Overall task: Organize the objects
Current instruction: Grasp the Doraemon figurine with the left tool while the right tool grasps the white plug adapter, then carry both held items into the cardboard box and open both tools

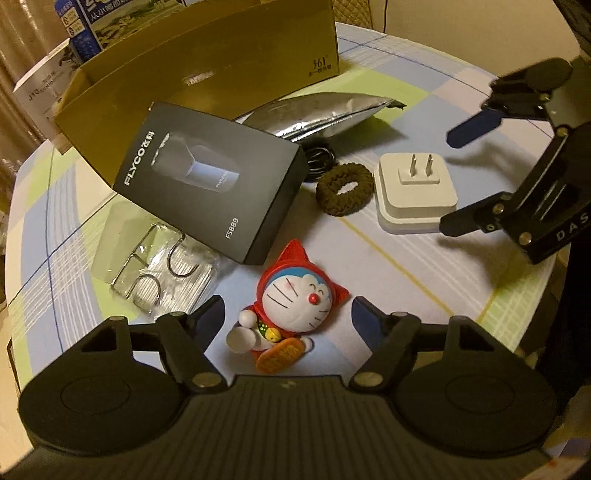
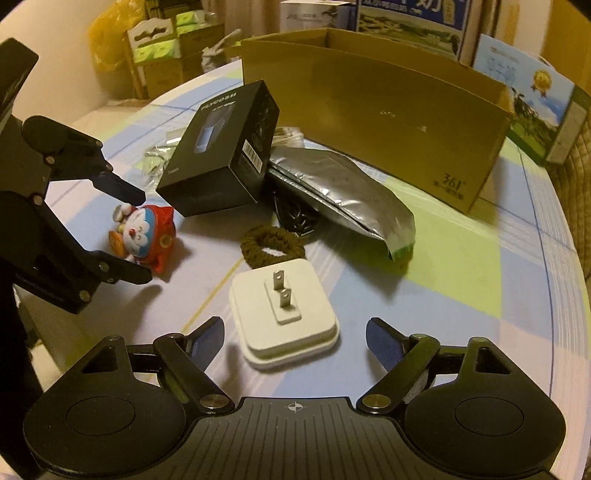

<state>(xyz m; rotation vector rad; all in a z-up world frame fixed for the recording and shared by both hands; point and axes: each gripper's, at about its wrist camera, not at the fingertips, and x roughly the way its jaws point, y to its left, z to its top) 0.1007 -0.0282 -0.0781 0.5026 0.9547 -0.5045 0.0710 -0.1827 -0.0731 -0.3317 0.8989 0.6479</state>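
This looks like a room in a home. A round table [image 2: 480, 266] wears a checked cloth in blue, green and white. Behind it stand stacked cartons [image 2: 166, 55], a yellow bag [image 2: 110, 33] and a padded chair back [image 2: 572, 177]. A curtain [image 1: 22, 44] hangs at the side.

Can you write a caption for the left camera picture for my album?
Open left tongs hover around a toy cat figurine, beside a black box.
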